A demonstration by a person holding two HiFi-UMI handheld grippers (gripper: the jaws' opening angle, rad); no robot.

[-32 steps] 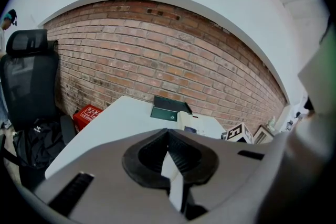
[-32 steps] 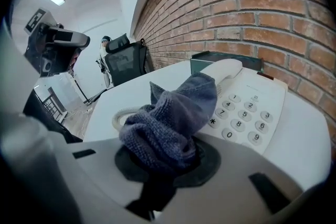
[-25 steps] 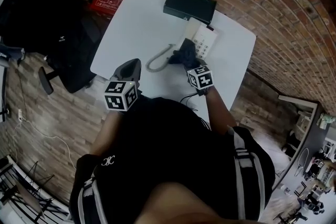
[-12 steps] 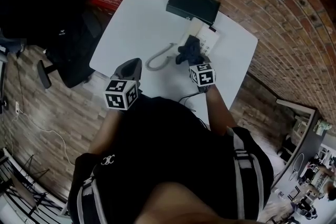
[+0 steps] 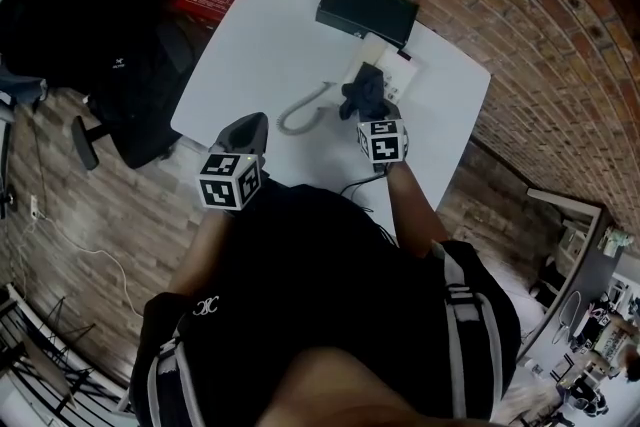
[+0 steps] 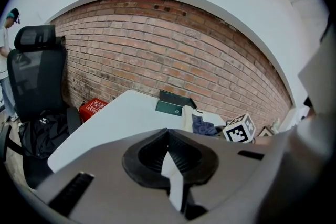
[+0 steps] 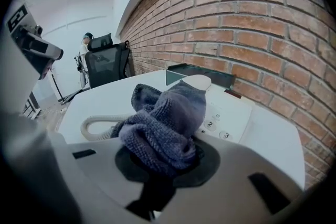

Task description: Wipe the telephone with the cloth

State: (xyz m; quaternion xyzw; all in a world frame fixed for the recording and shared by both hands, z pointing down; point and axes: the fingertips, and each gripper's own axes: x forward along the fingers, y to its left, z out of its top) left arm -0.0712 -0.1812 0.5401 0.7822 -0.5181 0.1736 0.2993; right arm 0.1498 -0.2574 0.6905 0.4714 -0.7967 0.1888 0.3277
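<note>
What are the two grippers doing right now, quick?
Left gripper: closed, holding nothing.
Right gripper: closed on the cloth.

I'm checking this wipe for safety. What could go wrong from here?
The cloth in the right gripper rests against the handset; a hard push might tip it off the telephone. The left gripper is not bracing the telephone, so it may slide. The cord could snag.

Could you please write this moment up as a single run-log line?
right gripper: shut on cloth | cloth: on telephone handset | left gripper: shut, empty, clear of telephone
</note>
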